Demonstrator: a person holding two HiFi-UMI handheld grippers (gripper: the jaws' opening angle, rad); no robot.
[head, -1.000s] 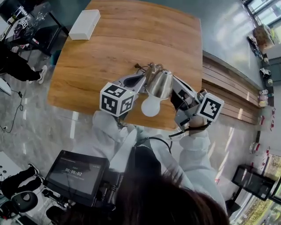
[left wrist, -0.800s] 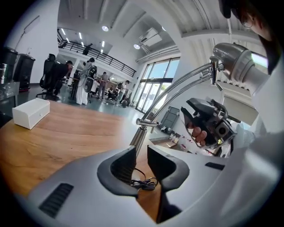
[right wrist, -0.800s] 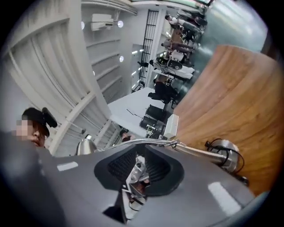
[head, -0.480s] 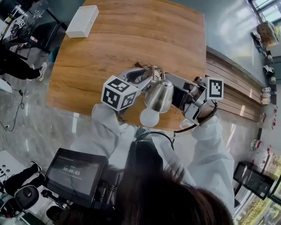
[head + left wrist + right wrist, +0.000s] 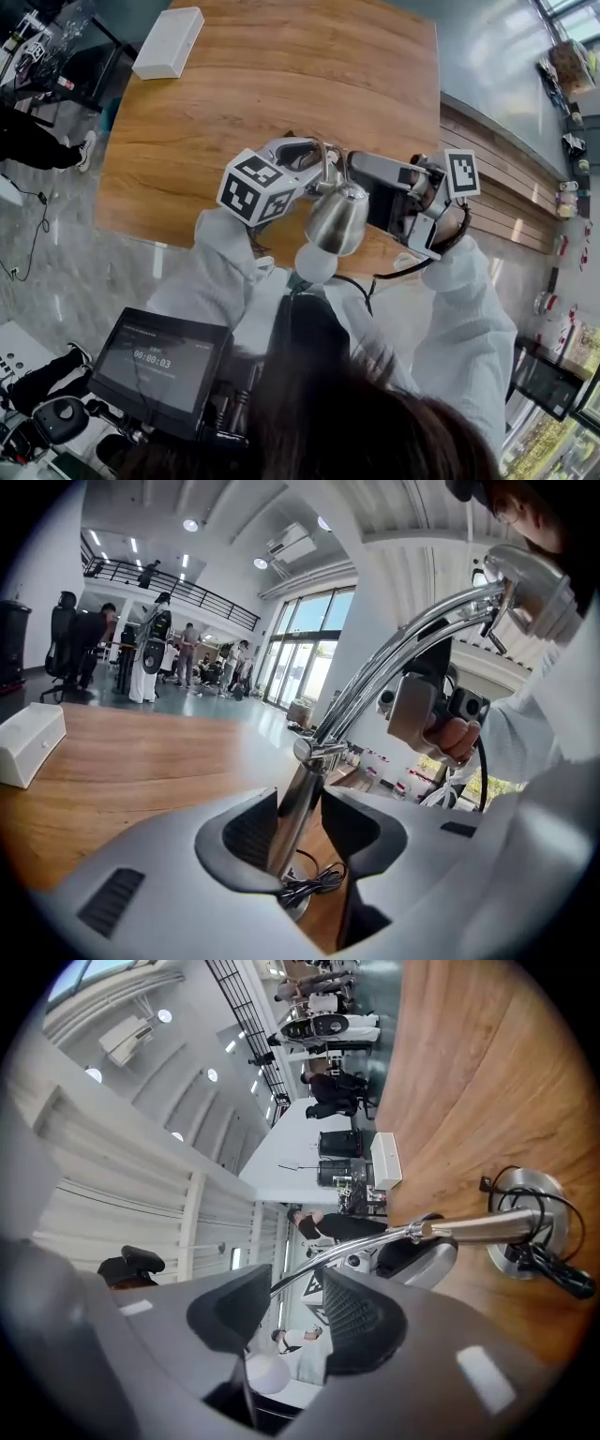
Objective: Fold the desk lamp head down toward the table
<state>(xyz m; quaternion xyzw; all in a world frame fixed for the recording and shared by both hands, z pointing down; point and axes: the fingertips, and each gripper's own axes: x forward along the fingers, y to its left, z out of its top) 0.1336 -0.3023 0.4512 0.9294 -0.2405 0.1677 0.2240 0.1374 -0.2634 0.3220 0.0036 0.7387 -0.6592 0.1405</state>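
The desk lamp stands near the front edge of the wooden table (image 5: 281, 84). Its chrome shade (image 5: 337, 217) and white bulb (image 5: 316, 263) hang out towards me. My left gripper (image 5: 302, 155) straddles the lamp's upright post (image 5: 292, 808). Its jaws are apart, with a gap showing beside the post. My right gripper (image 5: 364, 171) is at the thin chrome arm rods (image 5: 323, 1265). Its jaws are opening, and the rods run between them without being pressed. In the right gripper view the round base (image 5: 525, 1213) with its black cable sits on the table. The left gripper view shows the shade (image 5: 539, 588) at the top right.
A white box (image 5: 169, 42) lies at the table's far left corner. A screen (image 5: 159, 361) hangs at my chest. A wooden bench (image 5: 497, 197) runs along the table's right side. People and chairs stand far off in the hall.
The lamp's shade and bulb have swung down and nearer to me. My right gripper has rolled, its marker cube turning and rising. The left gripper has shifted slightly right.
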